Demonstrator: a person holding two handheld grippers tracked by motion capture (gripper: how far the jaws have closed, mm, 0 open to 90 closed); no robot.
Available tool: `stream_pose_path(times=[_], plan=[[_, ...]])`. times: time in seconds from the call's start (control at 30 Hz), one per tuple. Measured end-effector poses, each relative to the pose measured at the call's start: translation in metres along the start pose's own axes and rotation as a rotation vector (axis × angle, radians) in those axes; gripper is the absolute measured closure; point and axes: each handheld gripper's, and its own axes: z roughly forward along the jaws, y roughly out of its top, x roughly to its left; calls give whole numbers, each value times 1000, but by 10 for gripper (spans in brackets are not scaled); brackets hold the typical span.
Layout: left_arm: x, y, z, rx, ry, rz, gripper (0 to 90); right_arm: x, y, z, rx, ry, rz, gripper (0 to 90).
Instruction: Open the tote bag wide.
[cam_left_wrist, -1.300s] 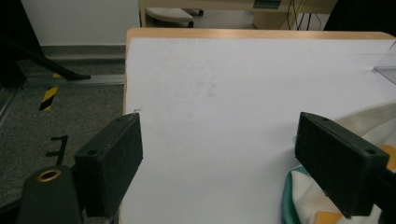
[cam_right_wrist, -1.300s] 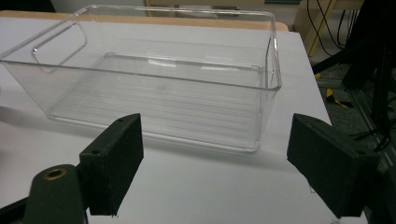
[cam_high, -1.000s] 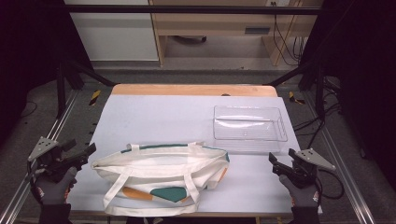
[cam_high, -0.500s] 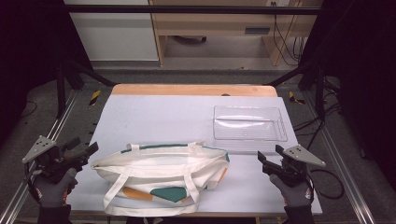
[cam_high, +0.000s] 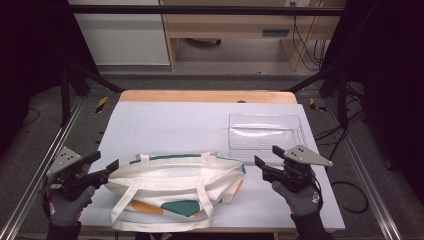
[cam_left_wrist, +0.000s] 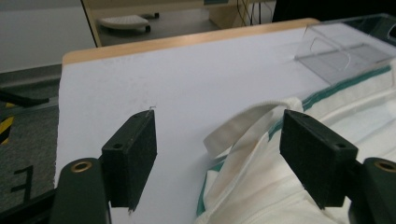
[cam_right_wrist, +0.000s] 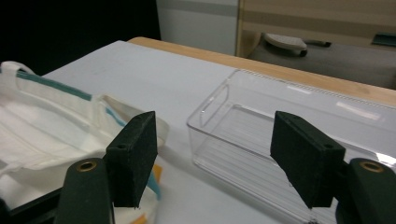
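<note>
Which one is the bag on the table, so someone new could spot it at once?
Start at the white-topped table and look along its near edge, left of the clear plastic tray. The tote bag lies flat there. It is the only soft cloth thing: cream fabric with teal trim, orange and teal patches, and looped handles.

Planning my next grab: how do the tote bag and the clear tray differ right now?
The tote bag is soft cream cloth with teal and orange patches, lying flat and rumpled; the clear tray is rigid, see-through plastic, sitting upright and empty. The bag lies at the near edge between both tongs; the tray sits farther back, to the right. Both rest on the white table, untouched.
</note>
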Motion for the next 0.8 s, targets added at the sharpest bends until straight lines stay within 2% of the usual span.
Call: stream_pose_path(times=[0.23, 0.43, 0.53, 0.7, 0.8], plan=[[2, -7, 13, 67, -14, 10, 301, 18, 9, 20, 31, 63, -25, 346], [5, -14, 23, 123, -51, 7, 342, 33, 14, 40, 78, 106, -58, 369], [7, -17, 28, 158, -72, 2, 371, 40, 14, 52, 111, 125, -75, 429], [7, -21, 32, 192, -88, -2, 460, 52, 8, 67, 179, 167, -120, 488], [8, -22, 32, 201, -98, -5, 532, 55, 5, 71, 207, 163, -141, 527]])
